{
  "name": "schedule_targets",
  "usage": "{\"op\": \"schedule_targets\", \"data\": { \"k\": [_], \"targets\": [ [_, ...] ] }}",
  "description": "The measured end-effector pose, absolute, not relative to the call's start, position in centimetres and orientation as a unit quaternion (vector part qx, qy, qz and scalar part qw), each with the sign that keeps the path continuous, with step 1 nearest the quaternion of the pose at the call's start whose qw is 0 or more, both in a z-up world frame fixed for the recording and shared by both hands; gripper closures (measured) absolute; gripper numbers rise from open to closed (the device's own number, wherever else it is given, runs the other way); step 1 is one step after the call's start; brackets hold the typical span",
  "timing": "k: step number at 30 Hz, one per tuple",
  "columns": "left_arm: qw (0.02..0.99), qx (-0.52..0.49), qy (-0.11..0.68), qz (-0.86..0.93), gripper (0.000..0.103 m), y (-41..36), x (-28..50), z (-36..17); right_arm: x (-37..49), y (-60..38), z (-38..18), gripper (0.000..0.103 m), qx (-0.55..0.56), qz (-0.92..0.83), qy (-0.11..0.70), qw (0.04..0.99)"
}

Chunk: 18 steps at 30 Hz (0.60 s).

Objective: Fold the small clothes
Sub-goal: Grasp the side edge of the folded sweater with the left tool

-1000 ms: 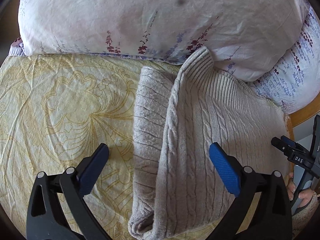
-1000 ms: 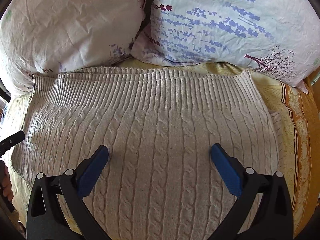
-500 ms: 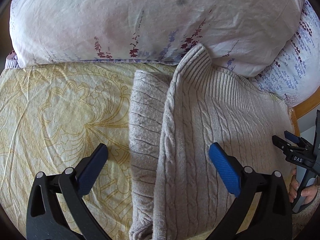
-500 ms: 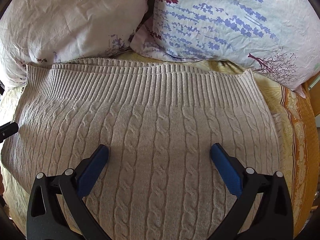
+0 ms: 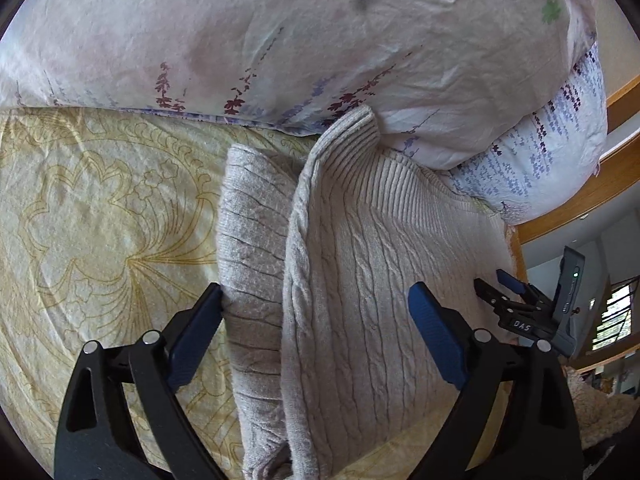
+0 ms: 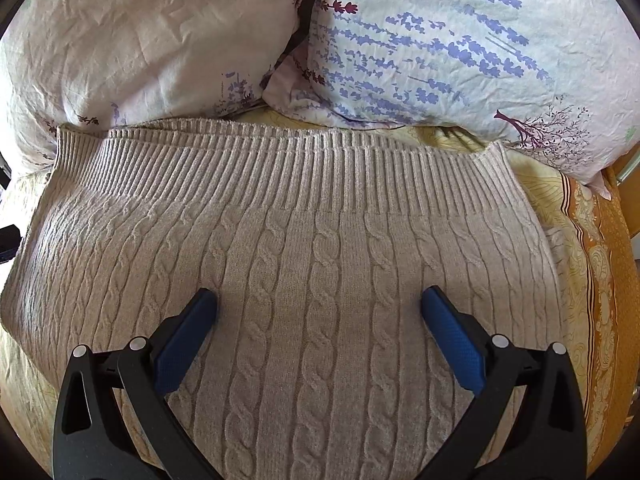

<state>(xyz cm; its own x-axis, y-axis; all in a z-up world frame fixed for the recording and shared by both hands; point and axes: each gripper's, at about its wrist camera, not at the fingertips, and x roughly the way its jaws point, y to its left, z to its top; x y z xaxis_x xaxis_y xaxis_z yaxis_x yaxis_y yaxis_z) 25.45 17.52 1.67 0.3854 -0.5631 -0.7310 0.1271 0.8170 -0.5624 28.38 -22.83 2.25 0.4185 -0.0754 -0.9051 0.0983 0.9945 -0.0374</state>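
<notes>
A beige cable-knit sweater (image 5: 360, 280) lies flat on the yellow patterned bedsheet (image 5: 100, 220), its ribbed hem (image 6: 280, 168) against the pillows. Along its left side a folded-in strip (image 5: 252, 240) lies under the top layer's edge. My left gripper (image 5: 316, 308) straddles that folded edge with its jaws closing. Its left pad (image 5: 200, 332) touches the strip's outer side, and the right pad (image 5: 436, 340) stands over the knit without pressing. My right gripper (image 6: 320, 304) hangs open over the middle of the sweater with nothing between its fingers. It also shows in the left wrist view as the right gripper (image 5: 496, 282) at the sweater's right side.
Two floral pillows (image 6: 140, 40) (image 6: 460, 40) press against the hem at the head of the bed. A wooden bed frame (image 5: 580, 208) runs behind them on the right. The sheet's orange border (image 6: 604, 280) marks the right edge of the bed.
My left gripper's jaws have narrowed and it has swung right, so its left pad now meets the folded strip. The right wrist view shows the sweater slightly closer.
</notes>
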Motion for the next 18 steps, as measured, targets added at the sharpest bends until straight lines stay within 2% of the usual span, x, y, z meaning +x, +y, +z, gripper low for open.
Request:
{"op": "schedule_targets", "data": {
  "k": [6, 9, 12, 14, 18],
  "targets": [
    [0.769, -0.293, 0.515, -0.24, 0.031, 19.6, 25.2, 0.8, 28.3, -23.2, 2.4, 0.001, 0.011, -0.05, 0.535, 0.843],
    [0.761, -0.304, 0.52, -0.241, 0.042, 19.5, 24.9, 0.6, 28.1, -23.2, 2.4, 0.001, 0.01, -0.05, 0.533, 0.844],
    [0.763, -0.29, 0.527, -0.237, 0.056, 18.3, 25.4, 0.5, 28.1, -23.2, 2.5, 0.001, 0.01, -0.05, 0.532, 0.845],
    [0.761, -0.289, 0.535, -0.227, 0.076, 17.8, 25.9, 0.2, 28.1, -23.2, 2.4, 0.001, 0.01, -0.049, 0.532, 0.845],
    [0.763, -0.295, 0.53, -0.223, 0.079, 17.4, 26.0, 0.3, 28.1, -23.2, 2.4, 0.001, 0.009, -0.046, 0.533, 0.845]
  ]
}}
